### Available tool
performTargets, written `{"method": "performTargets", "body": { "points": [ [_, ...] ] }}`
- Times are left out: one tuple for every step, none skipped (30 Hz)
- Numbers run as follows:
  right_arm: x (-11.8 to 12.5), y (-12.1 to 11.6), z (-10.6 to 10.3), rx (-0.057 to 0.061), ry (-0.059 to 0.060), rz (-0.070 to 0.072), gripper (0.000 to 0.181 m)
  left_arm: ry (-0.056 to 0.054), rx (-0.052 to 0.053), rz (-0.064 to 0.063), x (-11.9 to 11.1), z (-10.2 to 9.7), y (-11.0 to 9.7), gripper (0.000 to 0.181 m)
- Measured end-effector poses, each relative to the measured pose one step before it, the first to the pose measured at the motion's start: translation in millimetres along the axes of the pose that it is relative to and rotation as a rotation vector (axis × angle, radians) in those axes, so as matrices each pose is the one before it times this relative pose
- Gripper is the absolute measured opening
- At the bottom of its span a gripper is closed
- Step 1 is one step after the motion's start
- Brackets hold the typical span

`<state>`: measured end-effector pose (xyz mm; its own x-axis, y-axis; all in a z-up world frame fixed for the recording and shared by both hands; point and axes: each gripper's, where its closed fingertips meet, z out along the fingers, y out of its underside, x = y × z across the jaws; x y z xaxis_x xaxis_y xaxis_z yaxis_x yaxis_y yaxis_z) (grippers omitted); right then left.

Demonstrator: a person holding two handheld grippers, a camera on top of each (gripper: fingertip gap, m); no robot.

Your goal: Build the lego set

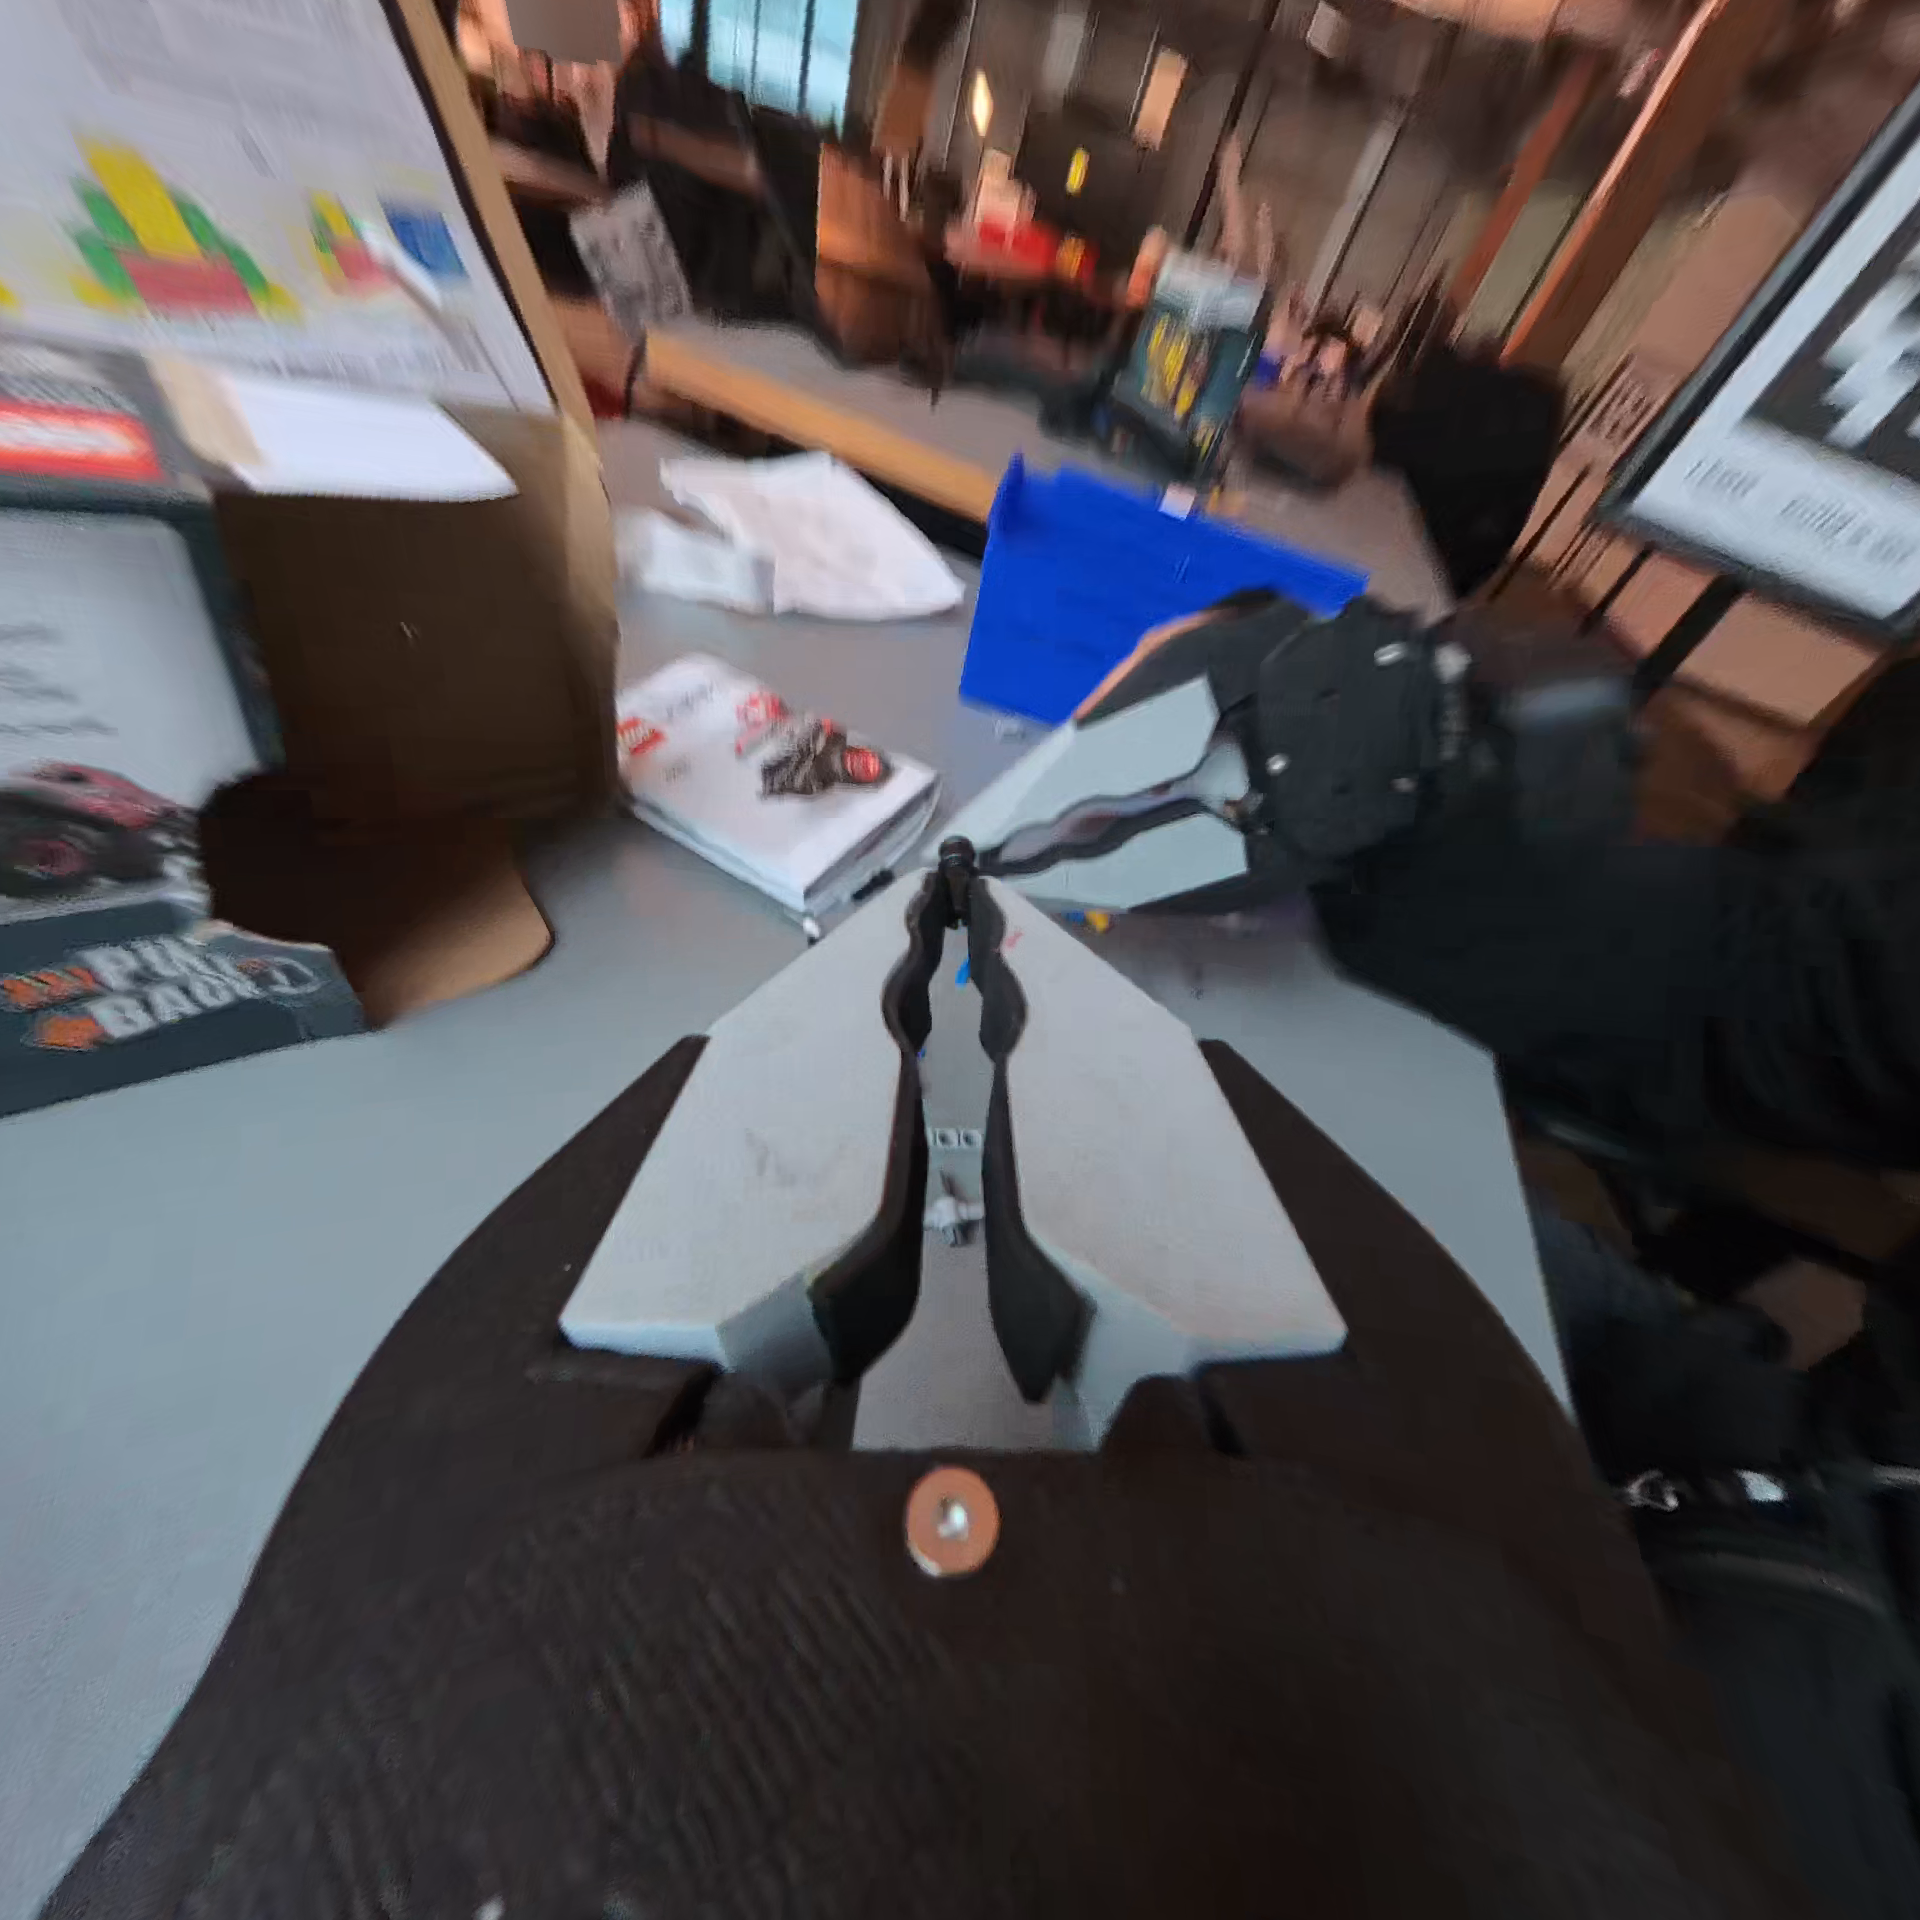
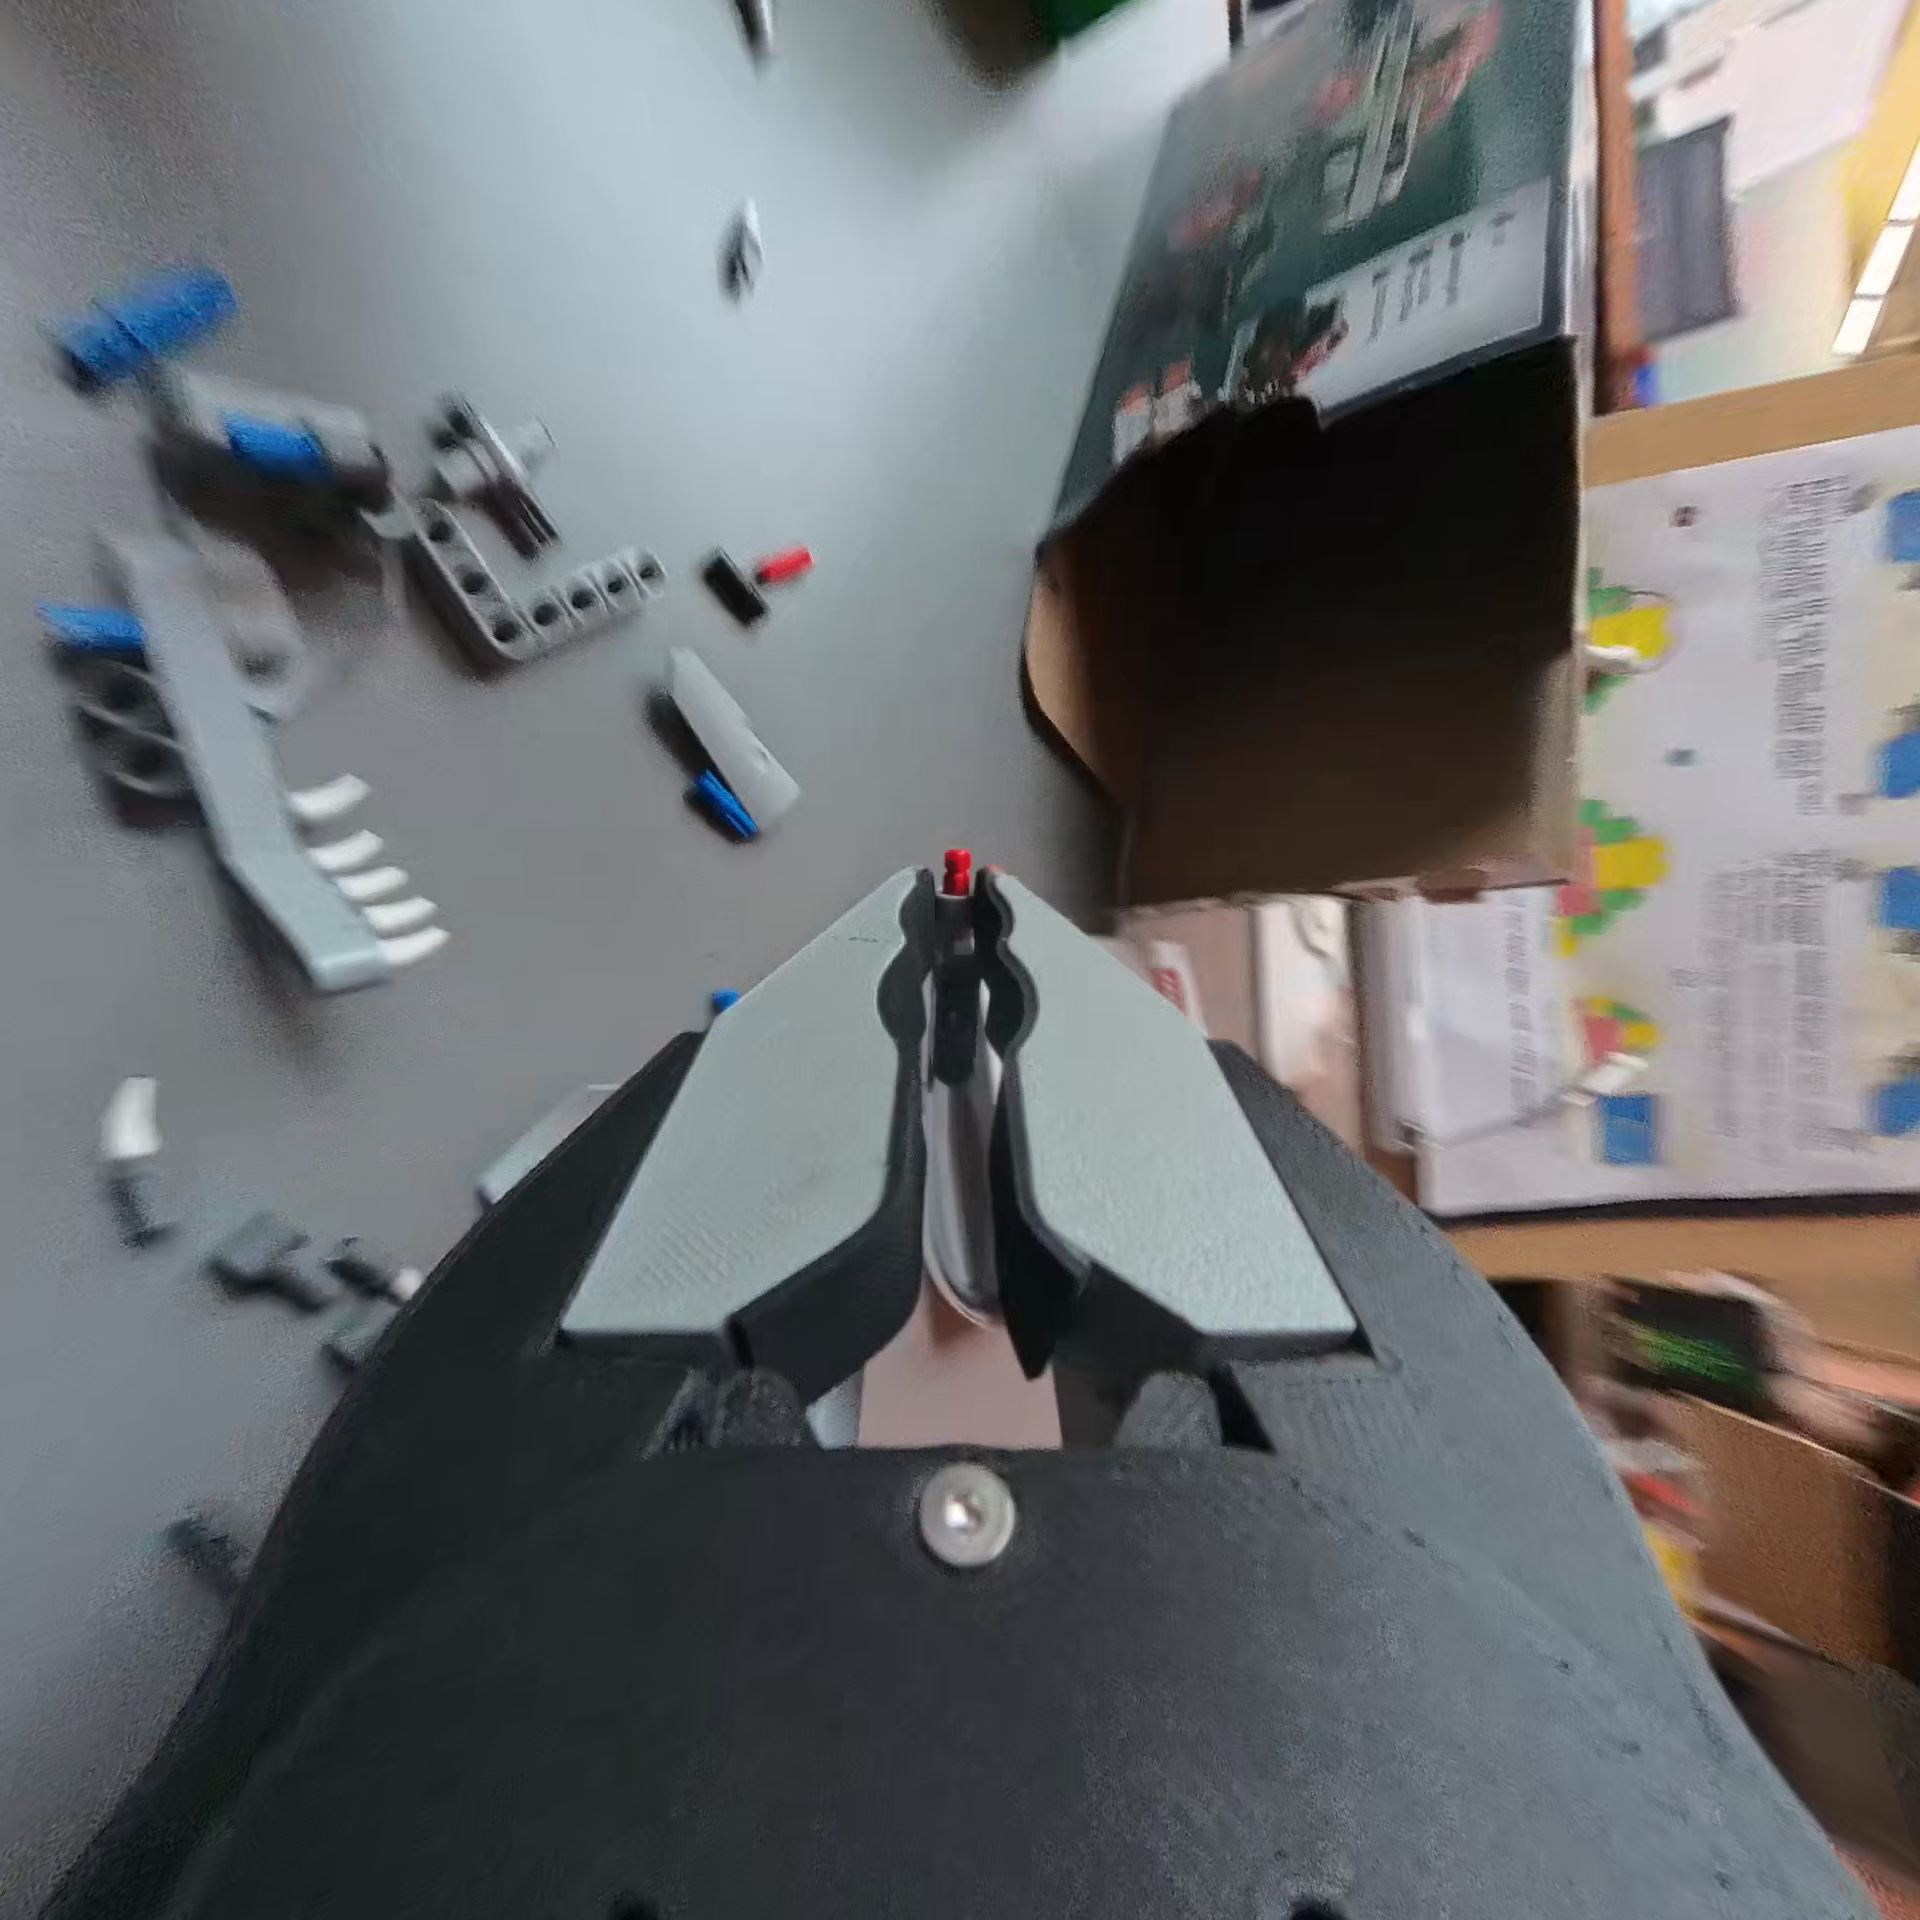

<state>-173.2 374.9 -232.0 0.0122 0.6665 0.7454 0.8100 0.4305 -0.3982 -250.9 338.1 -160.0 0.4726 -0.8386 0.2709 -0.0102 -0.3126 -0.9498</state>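
Observation:
In the left wrist view my left gripper is shut on a small black peg that sticks out past its tips. The right gripper comes in from the right, its tips almost touching that peg. In the right wrist view my right gripper is shut on a black piece with a red pin at its end, held above the grey table. Loose parts lie at left: a grey angled beam, a grey piece with white teeth, blue pins.
An open cardboard set box stands close to the right gripper's tips. The instruction booklet, a blue bin and crumpled white bags lie beyond the left gripper. A printed sheet with brick pictures leans on the box. Both views are blurred. One gripper's finger ends stand about 12 centimeters off the other's.

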Motion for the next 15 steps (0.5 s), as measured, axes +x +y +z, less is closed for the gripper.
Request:
{"method": "performTargets", "body": {
  "points": [
    [1.32, -13.61, -7.16, 0.0916, -0.0391, 0.0870, 0.005, 0.0200, 0.0190, -0.0143, -0.32, -7.66, -4.09, 0.002],
    [1.76, -21.76, -7.84, 0.1157, -0.0138, 0.0516, 0.004, 0.0248, -0.0423, -0.0368, -0.32, 1.88, 8.03, 0.002],
    [4.00, -20.01, -5.22, 0.1010, 0.0293, 0.0122, 0.004, 0.0223, -0.0527, -0.0424, -0.44, 8.14, 11.05, 0.003],
    [5.99, -11.86, -2.45, 0.0567, 0.0506, -0.0090, 0.004, 0.0230, -0.0745, -0.0378, 1.10, 10.90, 14.05, 0.002],
    [3.87, -3.93, -0.94, 0.0207, 0.0332, -0.0134, 0.004, 0.0149, -0.0861, -0.0213, 1.34, 11.16, 15.03, 0.002],
    [-0.67, 1.34, -0.55, 0.0070, -0.0039, 0.0028, 0.004, 0.0013, -0.0733, -0.0084, 0.17, 10.14, 13.08, 0.002],
    [-1.57, 3.51, -0.55, 0.0032, -0.0189, 0.0274, 0.004, 0.0015, -0.0393, 0.0016, 0.98, 7.80, 7.20, 0.002],
    [0.53, 3.36, -1.03, 0.0031, -0.0131, 0.0345, 0.004, 0.0017, -0.0140, 0.0092, 1.29, 5.42, 3.26, 0.002],
    [2.66, 0.70, -1.95, 0.0095, 0.0000, 0.0244, 0.004, 0.0024, -0.0223, 0.0072, 0.71, 4.08, 4.40, 0.002],
    [3.06, -2.91, -2.52, 0.0250, 0.0060, 0.0153, 0.004, -0.0076, -0.0336, 0.0000, -1.48, 3.42, 5.28, 0.002],
    [1.30, -5.44, -2.57, 0.0351, -0.0026, 0.0173, 0.005, -0.0169, -0.0277, -0.0020, -2.80, 3.05, 4.01, 0.012],
    [-0.46, -7.00, -2.28, 0.0422, -0.0116, 0.0227, 0.005, -0.0338, -0.0090, -0.0088, -4.86, 2.30, 0.55, 0.041],
    [-1.93, -7.83, -1.93, 0.0482, -0.0216, 0.0346, 0.004, -0.0074, 0.0065, 0.0085, -0.56, 0.11, -1.84, 0.045],
    [-1.82, -7.79, -1.63, 0.0516, -0.0236, 0.0489, 0.004, -0.0030, 0.0286, 0.0160, 0.93, -1.53, -4.99, 0.048],
    [-1.01, -6.87, -1.04, 0.0505, -0.0217, 0.0564, 0.004, -0.0074, 0.0404, 0.0220, 0.85, -2.35, -7.24, 0.053]
  ]
}}
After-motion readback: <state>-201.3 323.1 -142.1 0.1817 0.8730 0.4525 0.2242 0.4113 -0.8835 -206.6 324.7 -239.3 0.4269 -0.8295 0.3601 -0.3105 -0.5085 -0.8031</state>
